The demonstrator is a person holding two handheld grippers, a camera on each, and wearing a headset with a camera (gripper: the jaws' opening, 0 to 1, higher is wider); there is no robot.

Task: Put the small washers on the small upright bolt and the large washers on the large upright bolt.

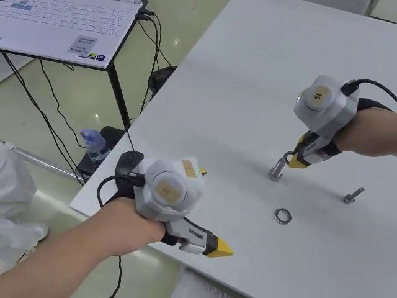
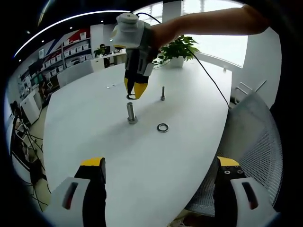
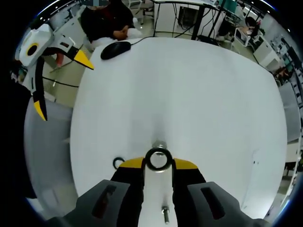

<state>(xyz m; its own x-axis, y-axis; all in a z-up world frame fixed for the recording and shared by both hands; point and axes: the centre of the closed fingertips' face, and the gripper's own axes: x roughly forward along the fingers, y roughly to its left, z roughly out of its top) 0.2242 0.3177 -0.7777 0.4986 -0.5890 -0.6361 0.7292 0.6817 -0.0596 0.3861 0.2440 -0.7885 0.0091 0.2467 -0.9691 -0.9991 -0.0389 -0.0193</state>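
Observation:
The large upright bolt (image 1: pixel 276 169) stands mid-table, with the small upright bolt (image 1: pixel 353 196) to its right. My right gripper (image 1: pixel 296 162) is shut on a ring washer (image 3: pixel 157 159), held on edge just above the top of the large bolt (image 3: pixel 159 144). In the left gripper view that washer (image 2: pixel 131 96) hangs over the large bolt (image 2: pixel 130 113). A second washer (image 1: pixel 283 216) lies flat on the table nearer to me. My left gripper (image 1: pixel 211 211) is open and holds nothing at the table's near edge, well short of the bolts.
A black mouse (image 3: pixel 116 48) lies at the table's corner. Beside the table, a laptop (image 1: pixel 62 25) sits on a stand with cables, and a water bottle (image 1: pixel 94 144) stands on the floor. A mesh chair (image 2: pixel 255 132) is at the table's side.

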